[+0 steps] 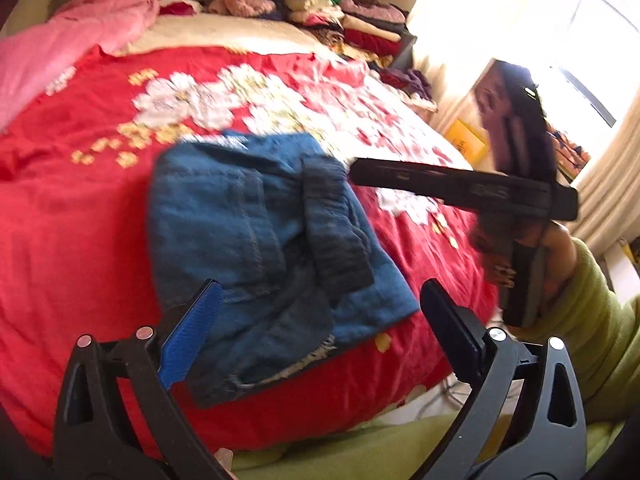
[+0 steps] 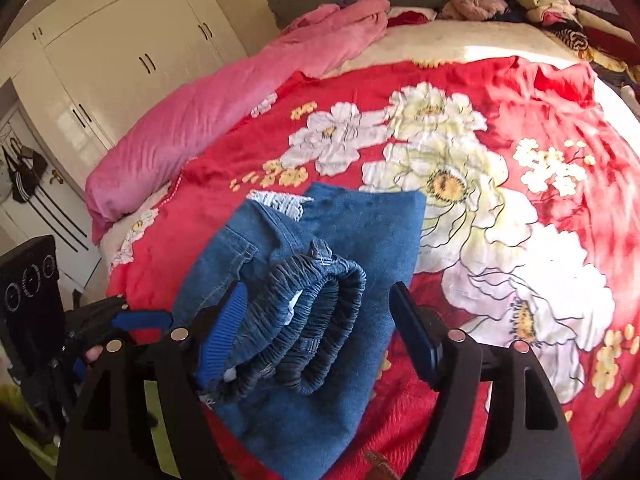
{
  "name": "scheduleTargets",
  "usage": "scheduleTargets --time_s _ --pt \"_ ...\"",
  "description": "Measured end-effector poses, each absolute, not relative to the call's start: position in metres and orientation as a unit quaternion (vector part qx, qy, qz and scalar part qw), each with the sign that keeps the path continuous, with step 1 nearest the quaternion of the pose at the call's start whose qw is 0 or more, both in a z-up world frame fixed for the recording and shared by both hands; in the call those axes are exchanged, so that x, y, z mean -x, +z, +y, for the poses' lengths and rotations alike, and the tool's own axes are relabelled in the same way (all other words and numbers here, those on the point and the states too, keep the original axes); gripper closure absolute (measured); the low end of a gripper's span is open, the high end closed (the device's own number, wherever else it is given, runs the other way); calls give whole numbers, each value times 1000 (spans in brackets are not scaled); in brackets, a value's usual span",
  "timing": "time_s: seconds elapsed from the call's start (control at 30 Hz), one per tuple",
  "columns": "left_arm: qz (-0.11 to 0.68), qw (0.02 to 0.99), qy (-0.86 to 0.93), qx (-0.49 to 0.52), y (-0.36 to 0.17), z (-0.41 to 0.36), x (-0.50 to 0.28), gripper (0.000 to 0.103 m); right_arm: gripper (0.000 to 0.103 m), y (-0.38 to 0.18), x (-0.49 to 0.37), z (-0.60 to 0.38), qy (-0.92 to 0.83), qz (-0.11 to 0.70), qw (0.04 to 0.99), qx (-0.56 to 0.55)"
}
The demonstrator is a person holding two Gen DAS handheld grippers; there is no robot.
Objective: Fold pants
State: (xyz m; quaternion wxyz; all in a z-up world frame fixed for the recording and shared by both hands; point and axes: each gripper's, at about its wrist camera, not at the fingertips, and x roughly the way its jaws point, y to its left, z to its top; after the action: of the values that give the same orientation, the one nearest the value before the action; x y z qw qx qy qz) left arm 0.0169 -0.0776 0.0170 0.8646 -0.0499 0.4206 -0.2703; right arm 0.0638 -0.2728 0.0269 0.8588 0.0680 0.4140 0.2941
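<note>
Your left wrist view is motion-blurred, with the window blown out at right; both views bend strongly at the edges.

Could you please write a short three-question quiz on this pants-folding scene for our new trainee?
1. True or false: the left gripper is shut on the jeans.
2. What lies under the jeans? A) bare mattress B) red floral blanket C) wooden table
3. Fill in: the jeans' elastic ______ sits between the open fingers of the right gripper.

Key: 1 false, its jaws stand open; 2 B; 3 waistband.
</note>
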Motion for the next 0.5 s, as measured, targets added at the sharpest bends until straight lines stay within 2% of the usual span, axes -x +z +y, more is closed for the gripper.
scheduleTargets --time_s 0.3,0.37,0.5 --pt "411 884 -218 45 27 -56 -24 10 27 53 -24 -283 287 381 879 -23" --pt "410 887 -209 43 26 -53 -27 10 22 53 -15 -281 291 382 877 -16" --pt "412 890 -190 43 24 -45 -36 10 22 43 0 -272 310 397 864 -8"
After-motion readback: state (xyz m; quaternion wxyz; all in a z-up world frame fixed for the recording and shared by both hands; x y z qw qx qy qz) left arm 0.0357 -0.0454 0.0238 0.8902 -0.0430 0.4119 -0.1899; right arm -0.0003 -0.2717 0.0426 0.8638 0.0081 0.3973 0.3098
